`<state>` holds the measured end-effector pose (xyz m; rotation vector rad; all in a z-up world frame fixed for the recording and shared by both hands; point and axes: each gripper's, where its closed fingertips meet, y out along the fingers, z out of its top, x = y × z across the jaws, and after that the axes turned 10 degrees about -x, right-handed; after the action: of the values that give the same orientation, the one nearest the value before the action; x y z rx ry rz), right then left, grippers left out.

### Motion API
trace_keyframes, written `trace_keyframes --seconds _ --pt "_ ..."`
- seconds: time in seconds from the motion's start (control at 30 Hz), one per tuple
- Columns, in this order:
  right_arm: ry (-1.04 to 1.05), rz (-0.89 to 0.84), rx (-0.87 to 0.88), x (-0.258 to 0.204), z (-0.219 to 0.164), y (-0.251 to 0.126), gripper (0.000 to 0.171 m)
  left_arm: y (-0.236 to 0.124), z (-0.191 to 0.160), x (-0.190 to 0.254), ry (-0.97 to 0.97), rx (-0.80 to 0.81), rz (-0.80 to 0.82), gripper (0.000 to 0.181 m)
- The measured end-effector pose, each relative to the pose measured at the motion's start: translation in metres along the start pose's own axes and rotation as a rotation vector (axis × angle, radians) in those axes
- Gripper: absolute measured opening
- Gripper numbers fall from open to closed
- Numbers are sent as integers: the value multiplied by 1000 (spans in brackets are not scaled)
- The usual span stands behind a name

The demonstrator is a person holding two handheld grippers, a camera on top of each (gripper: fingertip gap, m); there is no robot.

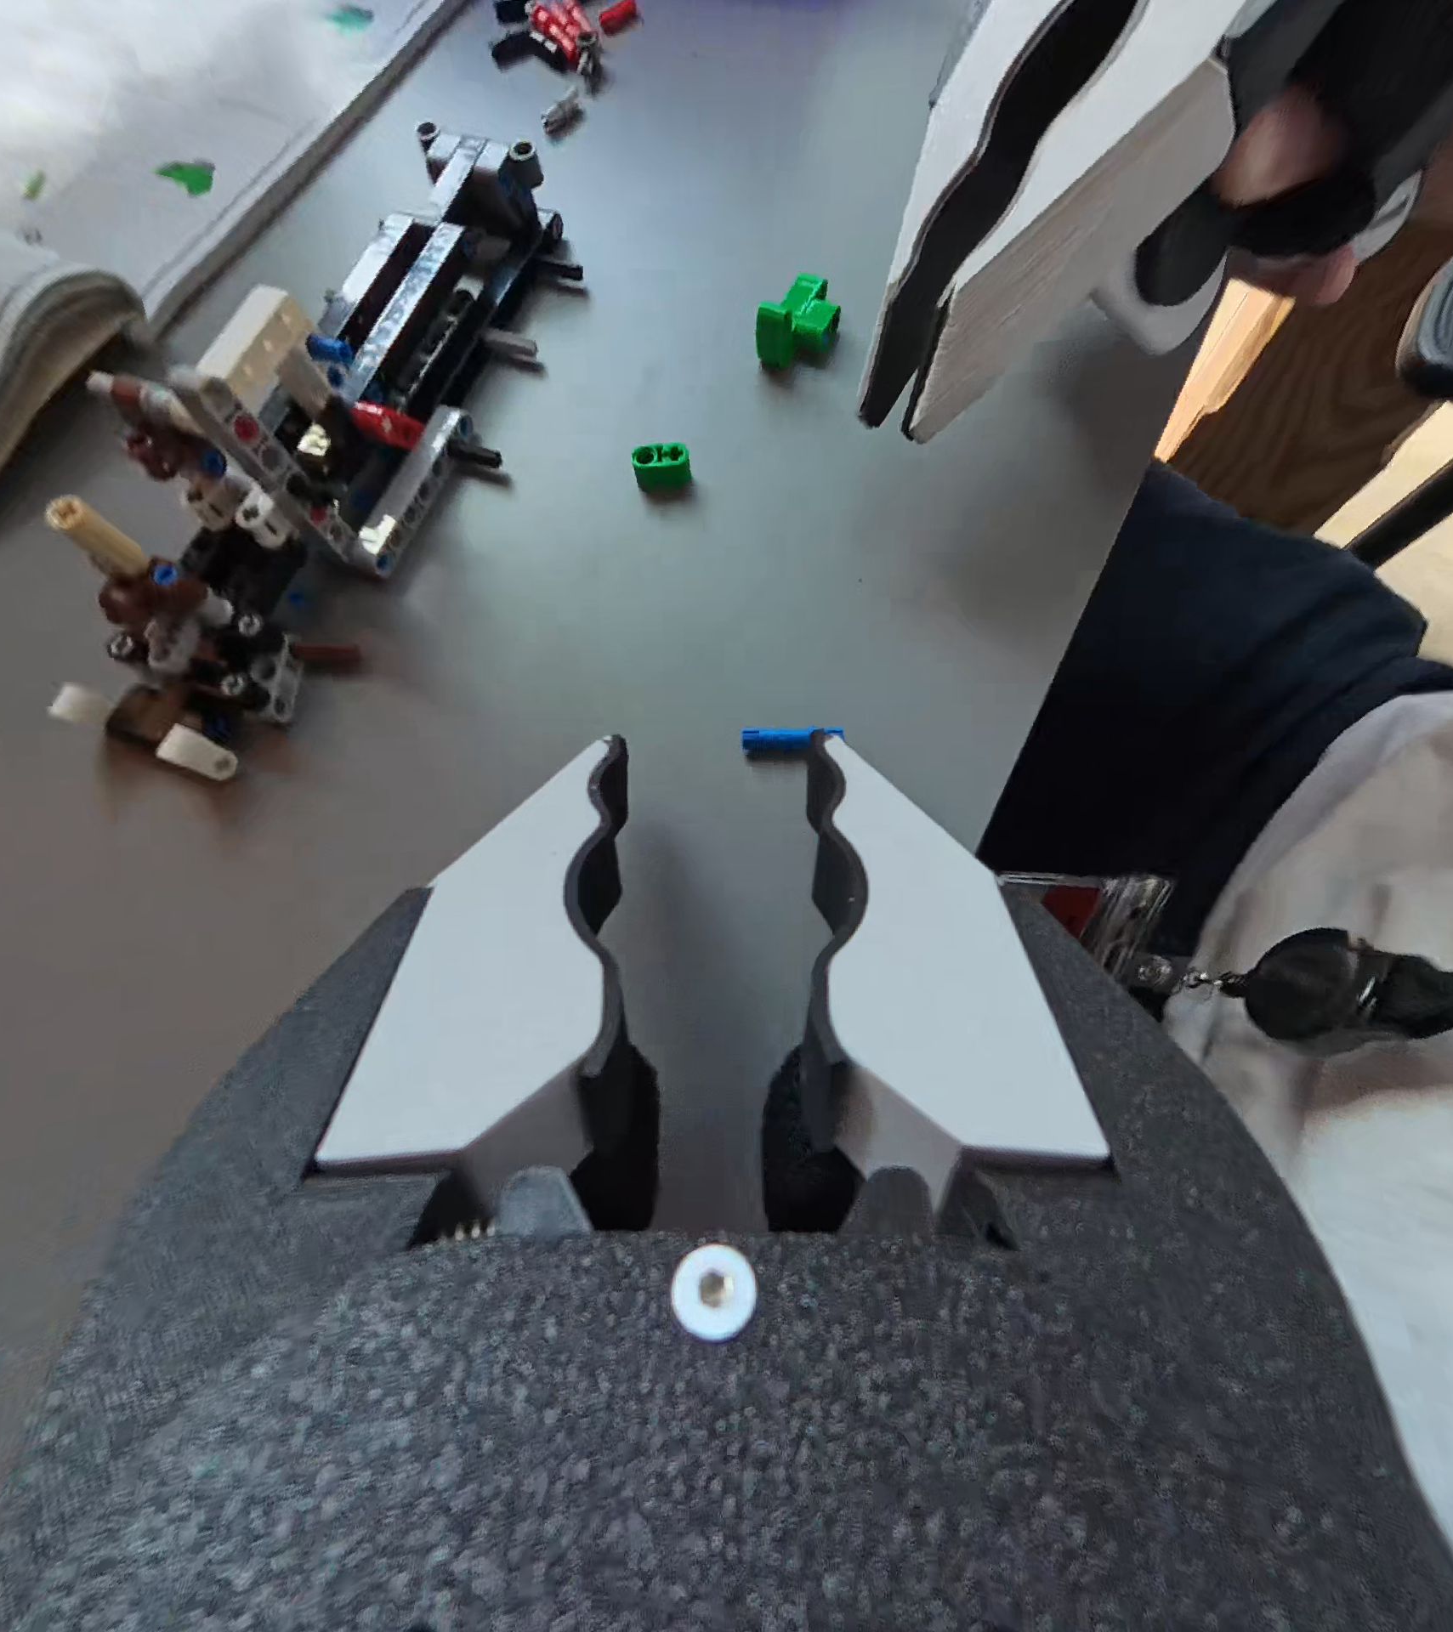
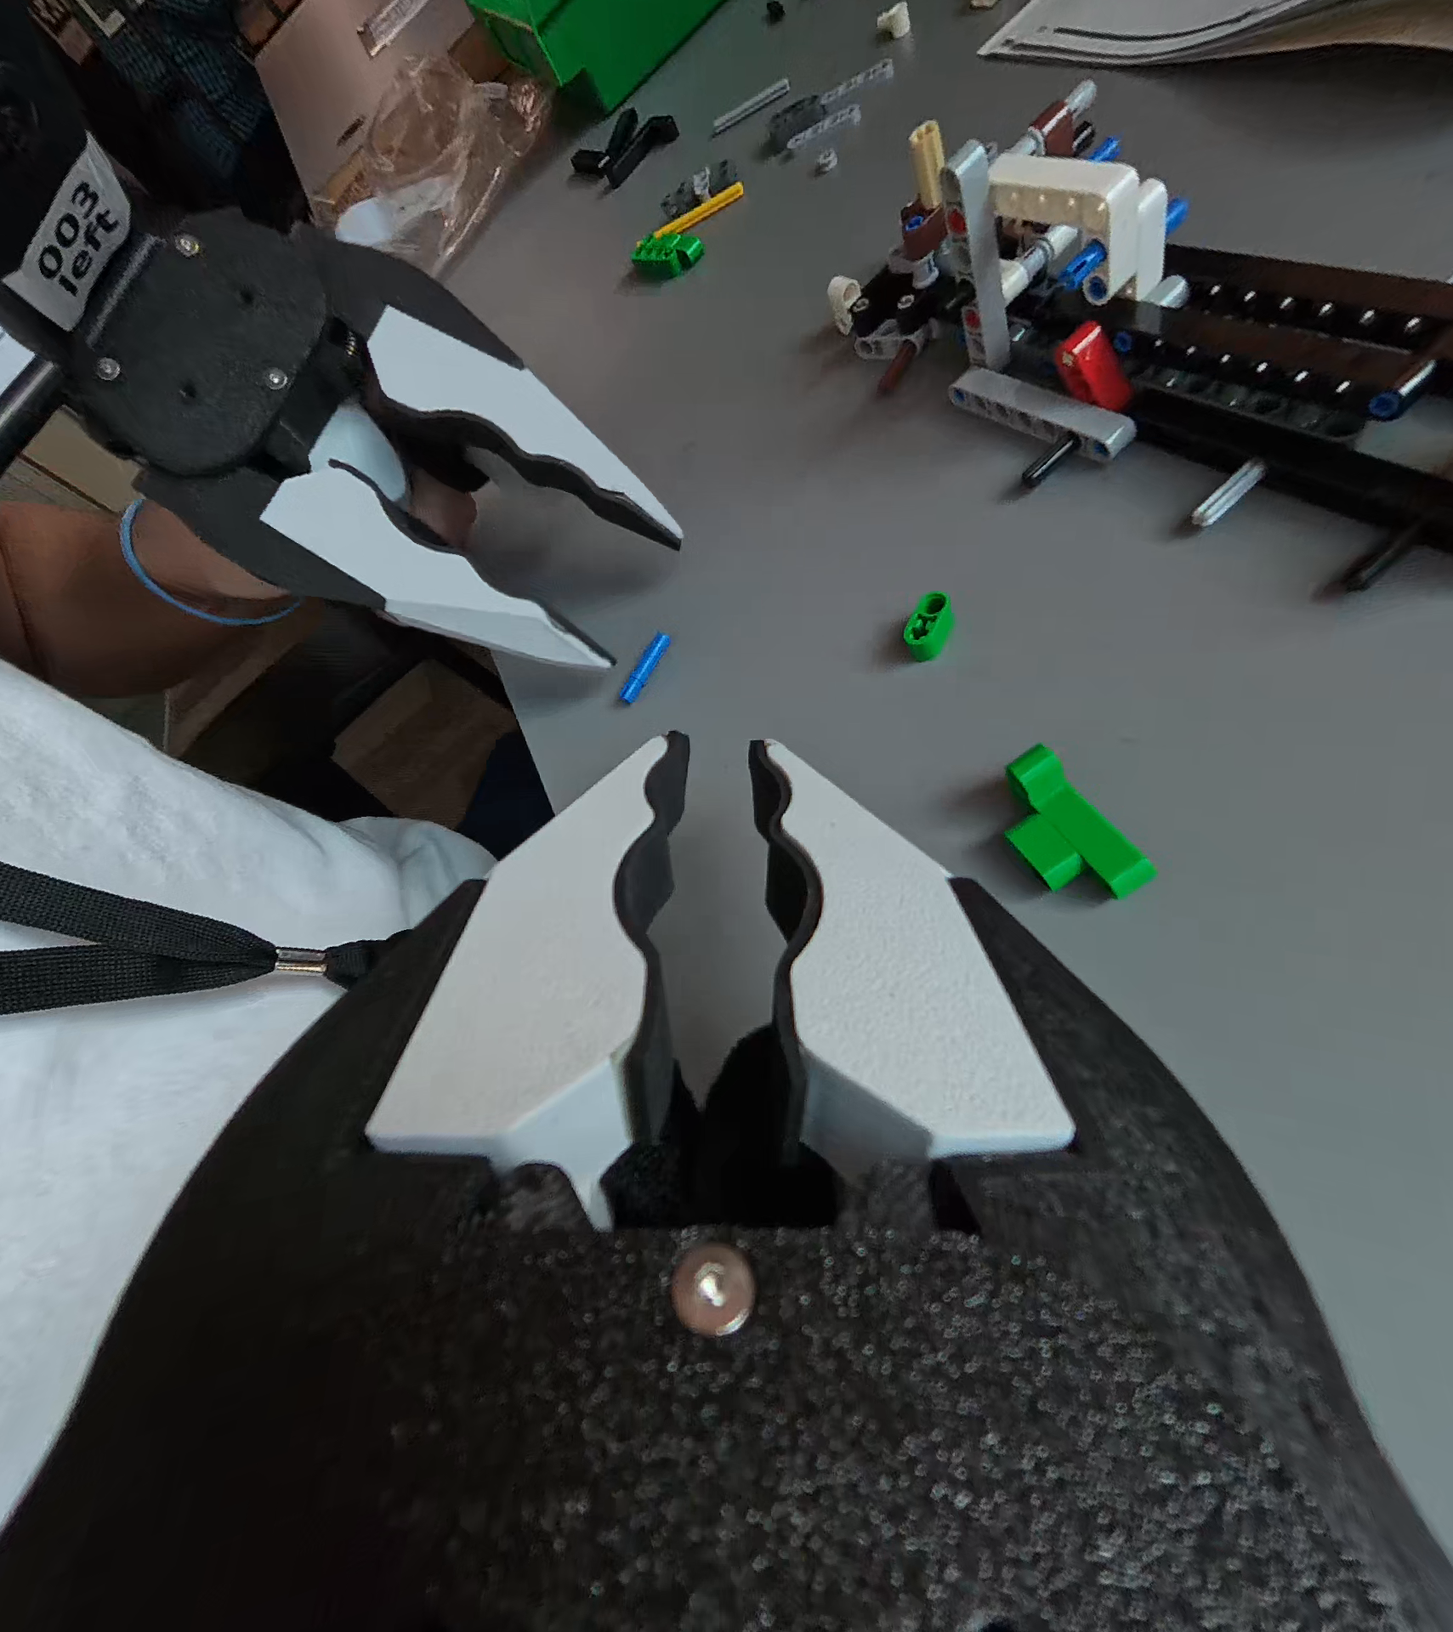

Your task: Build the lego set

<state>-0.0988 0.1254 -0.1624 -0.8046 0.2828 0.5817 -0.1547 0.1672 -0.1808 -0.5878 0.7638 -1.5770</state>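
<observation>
On the grey counter (image 2: pixel 1235 1104) lie the loose pieces and the half-built lego model (image 2: pixel 1191 353), a long black and dark-brown frame with white, grey, red and blue parts, seen at the upper right of the right wrist view and at the left of the left wrist view (image 1: pixel 334 459); the left gripper (image 1: pixel 718 742) hangs low over the counter with its fingers spread and nothing between them; a small blue pin (image 1: pixel 780 740) lies on the counter just at the tip of one finger, whether touching cannot be told; the same pin (image 2: pixel 645 668) shows in the right wrist view just beside the lower fingertip of the left gripper (image 2: pixel 647 600); the right gripper (image 2: pixel 718 742) is slightly parted, a narrow gap between its tips, and holds nothing; a small green two-hole piece (image 2: pixel 928 625) lies between the grippers and the model; a larger green T-shaped piece (image 2: pixel 1076 826) lies near it, apart; an open booklet (image 1: pixel 16 353) lies behind the model; more loose parts (image 2: pixel 687 212) are scattered farther off.
</observation>
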Motion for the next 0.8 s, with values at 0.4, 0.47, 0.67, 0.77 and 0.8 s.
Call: trace_keyframes --seconds 0.4,0.47,0.67,0.77,0.8 --pt "13 56 37 -4 -1 -2 13 -2 -17 10 -197 0 185 12" --pt "13 57 40 -5 -1 -2 13 -3 -17 8 -161 -9 217 5" --pt "-32 28 49 -4 0 -5 12 -1 -15 9 -46 -9 159 5" --pt "-163 -150 40 18 2 -22 11 1 -10 5 -18 -6 118 4" --pt "-201 -213 27 26 3 -31 11 2 -10 -1 0 -21 137 4"
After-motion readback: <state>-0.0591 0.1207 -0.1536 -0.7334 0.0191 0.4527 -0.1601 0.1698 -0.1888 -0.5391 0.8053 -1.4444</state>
